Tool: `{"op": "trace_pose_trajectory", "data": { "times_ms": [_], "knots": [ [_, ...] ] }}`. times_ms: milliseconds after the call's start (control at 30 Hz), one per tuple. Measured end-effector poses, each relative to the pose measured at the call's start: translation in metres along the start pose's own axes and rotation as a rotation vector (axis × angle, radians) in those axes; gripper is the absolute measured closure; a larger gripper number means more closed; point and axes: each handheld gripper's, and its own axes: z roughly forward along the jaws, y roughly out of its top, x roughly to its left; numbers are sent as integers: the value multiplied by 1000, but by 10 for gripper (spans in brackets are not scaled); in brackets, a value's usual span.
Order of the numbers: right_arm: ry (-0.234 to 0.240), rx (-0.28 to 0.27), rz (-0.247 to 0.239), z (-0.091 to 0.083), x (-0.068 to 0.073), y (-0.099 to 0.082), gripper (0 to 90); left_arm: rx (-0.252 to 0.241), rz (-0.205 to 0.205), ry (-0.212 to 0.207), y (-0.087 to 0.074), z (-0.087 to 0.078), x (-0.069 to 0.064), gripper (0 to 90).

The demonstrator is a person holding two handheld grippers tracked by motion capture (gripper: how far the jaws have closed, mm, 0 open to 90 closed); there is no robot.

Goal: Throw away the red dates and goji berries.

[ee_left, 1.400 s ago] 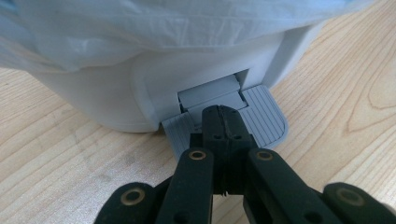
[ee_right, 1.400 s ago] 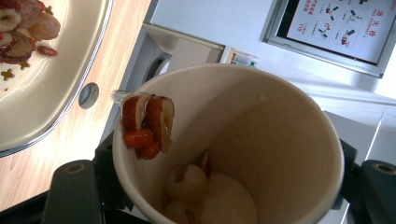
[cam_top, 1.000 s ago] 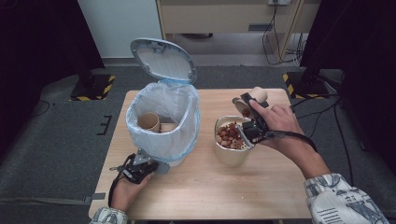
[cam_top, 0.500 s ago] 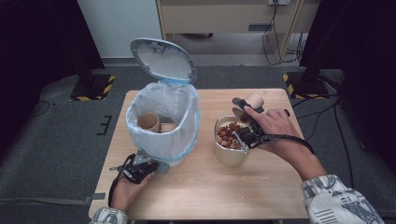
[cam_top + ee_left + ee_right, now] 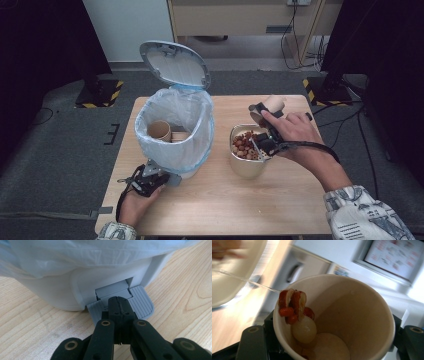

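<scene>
high view: above the person's side, facing forward and down over the whole tabletop (image 5: 300,210) | left gripper view: low, very near the bin's pedal (image 5: 140,302), shared with high view's bin (image 5: 172,125) | right gripper view: looks close into a paper cup (image 5: 352,315)

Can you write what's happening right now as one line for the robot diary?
left tongs: shut, pressing bin pedal | bin lid: open | right tongs: holding paper cup, tipped over bowl | cup: snack bits inside

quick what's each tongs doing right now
Left tongs: shut, tips on the bin pedal.
Right tongs: shut on a paper cup over the bowl.
</scene>
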Motion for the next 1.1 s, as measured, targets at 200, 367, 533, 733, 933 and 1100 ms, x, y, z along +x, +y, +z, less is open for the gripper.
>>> {"op": "trace_pose_trajectory", "data": {
  "times_ms": [200, 367, 533, 733, 933, 1100],
  "knots": [
    [-14, -13, -51, -3, -11, 1, 280, 1, 2, 2, 0, 0, 0, 899],
    [-15, -11, -49, -3, -10, 0, 280, 0, 0, 1, 0, 0, 0, 899],
    [-15, -9, -68, -4, -8, 0, 280, 1, 2, 2, 0, 0, 0, 899],
    [-24, -5, -93, -6, -11, 0, 280, 0, 2, 2, 0, 0, 0, 899],
    [-27, -10, -132, -6, -14, 1, 280, 0, 1, 2, 0, 0, 0, 900],
    [-35, -5, -97, -5, -18, 2, 280, 0, 0, 2, 0, 0, 0, 899]
  ]
}}
